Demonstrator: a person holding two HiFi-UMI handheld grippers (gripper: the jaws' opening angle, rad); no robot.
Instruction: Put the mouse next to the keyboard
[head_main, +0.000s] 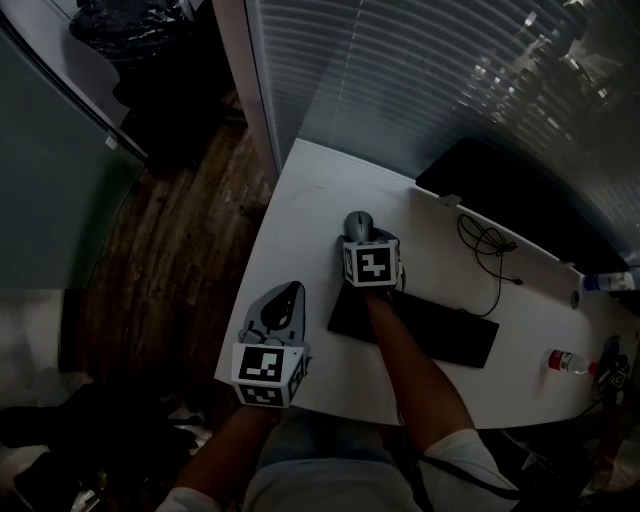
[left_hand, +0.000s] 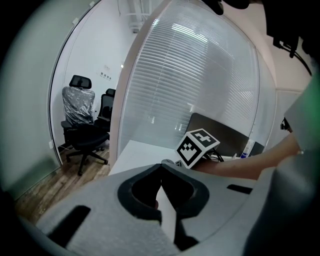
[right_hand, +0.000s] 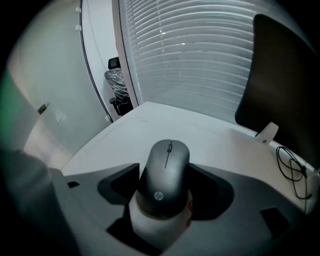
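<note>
A dark grey mouse (head_main: 358, 224) (right_hand: 165, 175) lies flat on the white desk (head_main: 300, 200), just beyond the left end of the black keyboard (head_main: 430, 335). My right gripper (head_main: 368, 238) (right_hand: 165, 172) reaches over that end of the keyboard. Its jaws stand wide on either side of the mouse's rear half, with dark gaps beside it, so it is open. My left gripper (head_main: 290, 292) (left_hand: 161, 167) hangs over the desk's near left edge, its jaw tips together and nothing between them. The right gripper's marker cube (left_hand: 197, 146) shows ahead in the left gripper view.
A dark monitor (head_main: 520, 195) stands at the back of the desk with a black cable (head_main: 485, 245) coiled in front of it. A bottle (head_main: 570, 362) lies near the right end. A glass wall with blinds runs behind. Office chairs (left_hand: 80, 115) stand on the wooden floor to the left.
</note>
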